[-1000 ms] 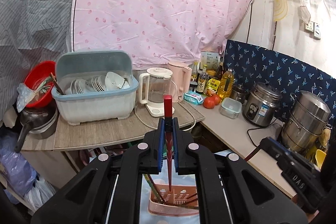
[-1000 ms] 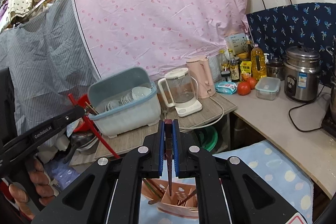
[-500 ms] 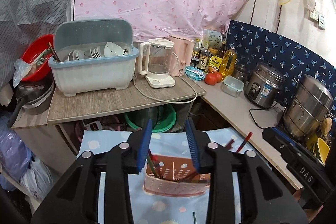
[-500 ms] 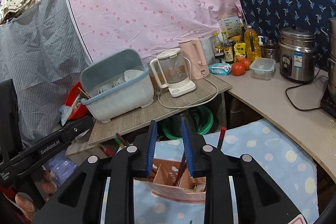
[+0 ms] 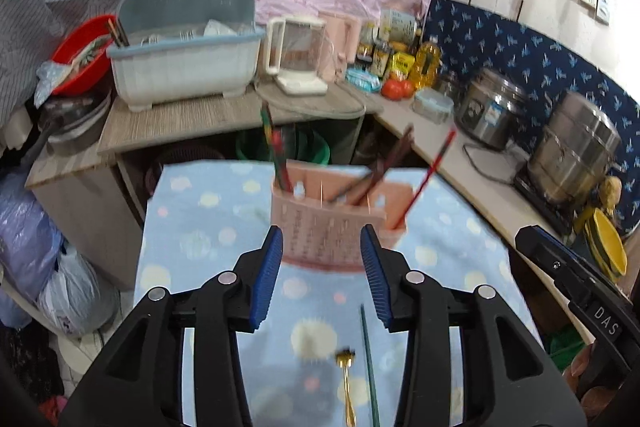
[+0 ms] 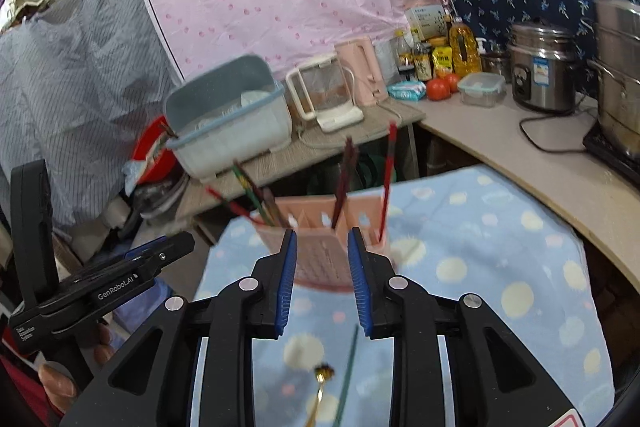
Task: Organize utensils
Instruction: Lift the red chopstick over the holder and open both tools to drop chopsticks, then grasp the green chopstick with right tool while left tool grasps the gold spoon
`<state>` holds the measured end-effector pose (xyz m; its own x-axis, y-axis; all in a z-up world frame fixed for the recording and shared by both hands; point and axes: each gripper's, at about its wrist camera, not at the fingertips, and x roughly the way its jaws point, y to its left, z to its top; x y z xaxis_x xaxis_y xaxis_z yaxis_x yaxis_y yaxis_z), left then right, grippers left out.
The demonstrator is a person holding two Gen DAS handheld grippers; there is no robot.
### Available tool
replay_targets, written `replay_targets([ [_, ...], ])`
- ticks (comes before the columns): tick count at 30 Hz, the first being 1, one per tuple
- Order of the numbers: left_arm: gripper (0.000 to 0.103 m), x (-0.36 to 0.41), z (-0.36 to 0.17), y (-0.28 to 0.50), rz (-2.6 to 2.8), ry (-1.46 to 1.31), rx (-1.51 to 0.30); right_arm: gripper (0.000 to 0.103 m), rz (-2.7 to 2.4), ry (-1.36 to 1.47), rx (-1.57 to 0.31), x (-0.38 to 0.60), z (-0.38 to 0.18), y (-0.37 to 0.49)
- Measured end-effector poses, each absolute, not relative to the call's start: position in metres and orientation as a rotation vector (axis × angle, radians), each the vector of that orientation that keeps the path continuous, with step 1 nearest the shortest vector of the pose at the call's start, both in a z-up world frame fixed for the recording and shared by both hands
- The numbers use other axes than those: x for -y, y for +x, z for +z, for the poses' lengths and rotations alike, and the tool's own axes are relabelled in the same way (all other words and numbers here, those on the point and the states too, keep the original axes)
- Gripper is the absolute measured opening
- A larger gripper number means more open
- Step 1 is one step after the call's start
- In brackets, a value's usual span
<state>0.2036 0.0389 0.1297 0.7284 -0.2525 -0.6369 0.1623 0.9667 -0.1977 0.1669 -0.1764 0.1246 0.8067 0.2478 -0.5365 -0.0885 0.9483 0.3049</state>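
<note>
On the dotted blue cloth [image 5: 192, 227]: a pink utensil holder [image 5: 332, 223] stands upright, split into compartments, in the middle of both wrist views.
Holder contents: dark and red-green chopsticks [image 5: 276, 151] lean out of its left compartment; more dark ones [image 5: 384, 167] slant from the middle; one red chopstick [image 5: 424, 179] leans out at the right end. Motion blur hides the exact count.
Loose on cloth: a green chopstick [image 5: 370, 367] lies lengthwise, nearer the camera than the holder; just beside it, on its left, a small gold fork [image 5: 347, 383], tines toward the holder. The two look apart, not touching.
Left gripper [image 5: 322, 275]: jaws parted with nothing between the blue pads; they have just been opening, slowly at the last. It hangs over the cloth, holder ahead of the tips, loose pieces below.
Right gripper [image 6: 322, 279]: jaws apart by a narrower gap, empty as well, having opened and then held about steady. Same aim, toward the holder.
Cross view: each gripper shows at the edge of the other's camera; fingers of a hand [image 6: 60, 383] wrap the left handle.
Behind: a wooden shelf [image 5: 224, 115] with a blue dish rack [image 5: 184, 55] and a white kettle [image 5: 296, 55].
</note>
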Motion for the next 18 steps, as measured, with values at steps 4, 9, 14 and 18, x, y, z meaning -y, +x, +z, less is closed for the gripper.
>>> replay_targets([
  [4, 0.039, -0.034, 0.094, 0.173, -0.228, -0.126, -0.789, 0.026, 0.182, 0.274, -0.692, 0.177, 0.089, 0.136],
  [9, 0.039, -0.023, 0.05, 0.142, -0.204, -0.092, -0.85, 0.026, 0.181, 0.229, -0.8, 0.167, 0.035, 0.097],
  [14, 0.039, -0.022, 0.008, 0.117, -0.192, -0.098, -0.918, 0.026, 0.216, 0.203, -0.897, 0.149, -0.014, 0.067],
  [18, 0.039, -0.021, -0.021, 0.101, -0.177, -0.103, -0.968, 0.026, 0.235, 0.176, -0.939, 0.133, -0.044, 0.05],
])
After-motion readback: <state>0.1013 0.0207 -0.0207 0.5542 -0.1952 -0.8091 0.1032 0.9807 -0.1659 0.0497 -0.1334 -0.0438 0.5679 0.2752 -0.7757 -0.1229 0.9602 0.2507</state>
